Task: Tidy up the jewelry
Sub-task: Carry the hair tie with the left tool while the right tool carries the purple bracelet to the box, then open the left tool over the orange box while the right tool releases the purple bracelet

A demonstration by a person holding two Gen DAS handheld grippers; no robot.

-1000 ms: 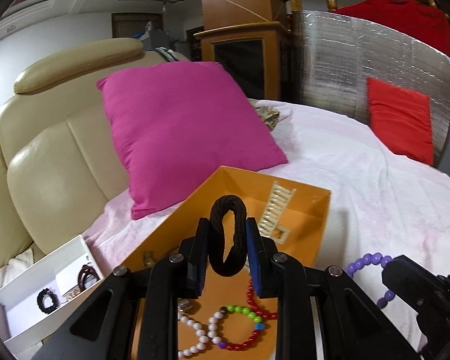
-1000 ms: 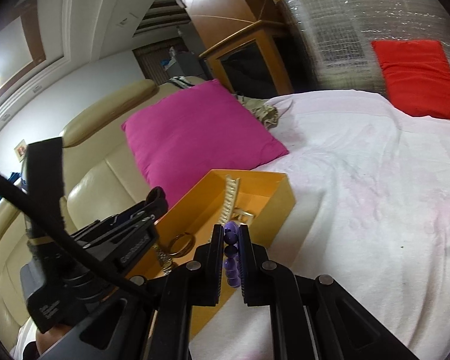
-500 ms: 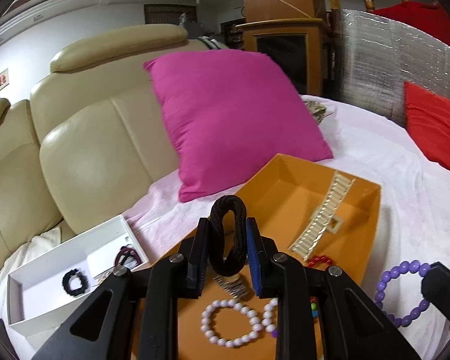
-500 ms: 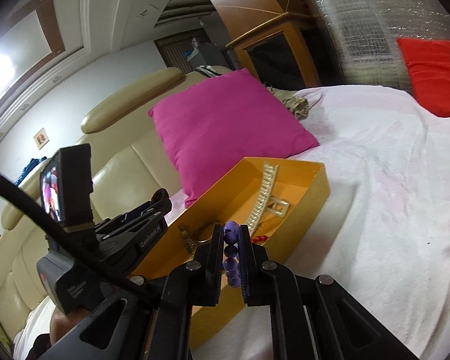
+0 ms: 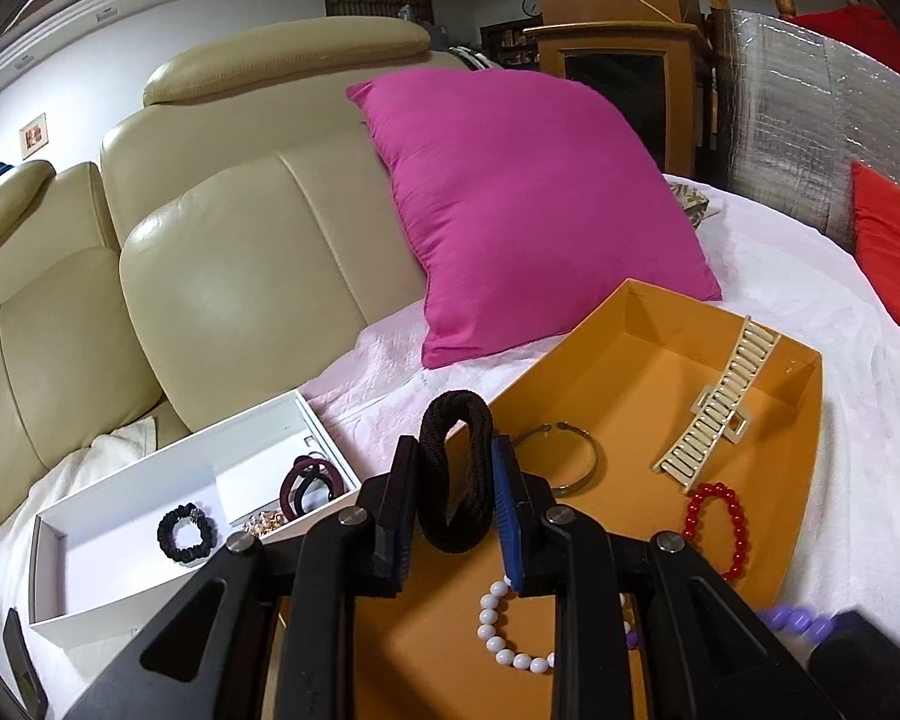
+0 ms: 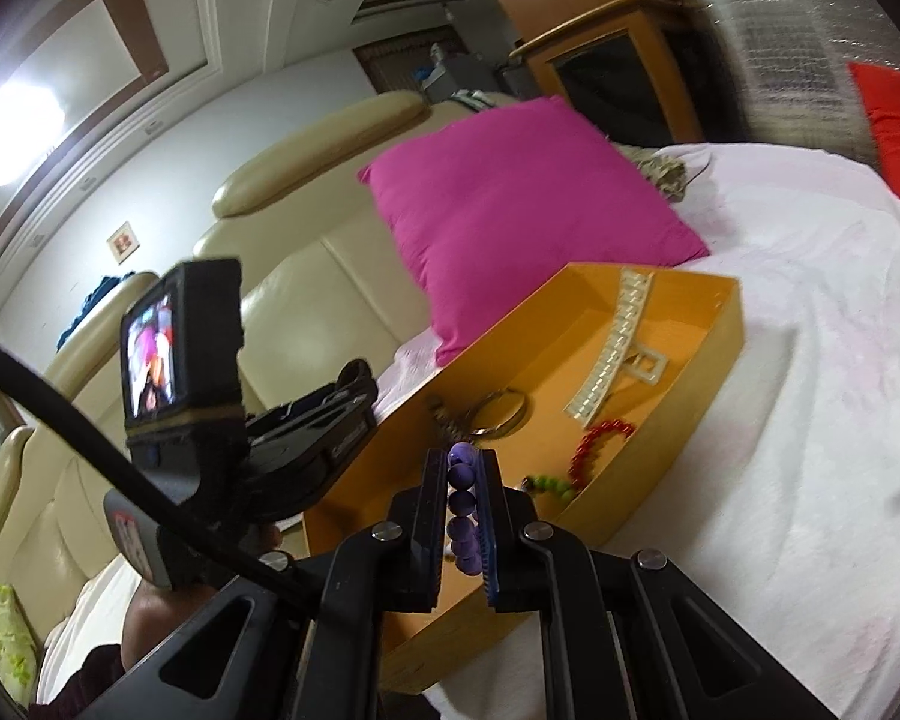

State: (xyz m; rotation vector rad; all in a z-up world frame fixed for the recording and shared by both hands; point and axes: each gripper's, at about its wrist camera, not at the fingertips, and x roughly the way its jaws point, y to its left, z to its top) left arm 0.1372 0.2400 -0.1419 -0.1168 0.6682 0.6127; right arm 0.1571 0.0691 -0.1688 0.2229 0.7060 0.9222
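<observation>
- Dark brown braided fabric hair tie point(image 5: 455, 474), soft and light, stands pinched at mid-loop in the left gripper point(image 5: 456, 480) above the orange cardboard tray point(image 5: 660, 372)
- Purple round-bead bracelet point(image 6: 463, 504), hard, probably slippery, sits clamped between the right gripper point(image 6: 463, 510) pads, over the tray's near edge

Home living room: leather sofa point(image 5: 222, 276), cushion point(image 5: 534, 210)

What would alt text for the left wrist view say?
A handheld left gripper clamps a thick dark brown hair tie above an orange cardboard tray of bracelets on a white-covered sofa. Left of it, a white box holds other hair ties.
</observation>
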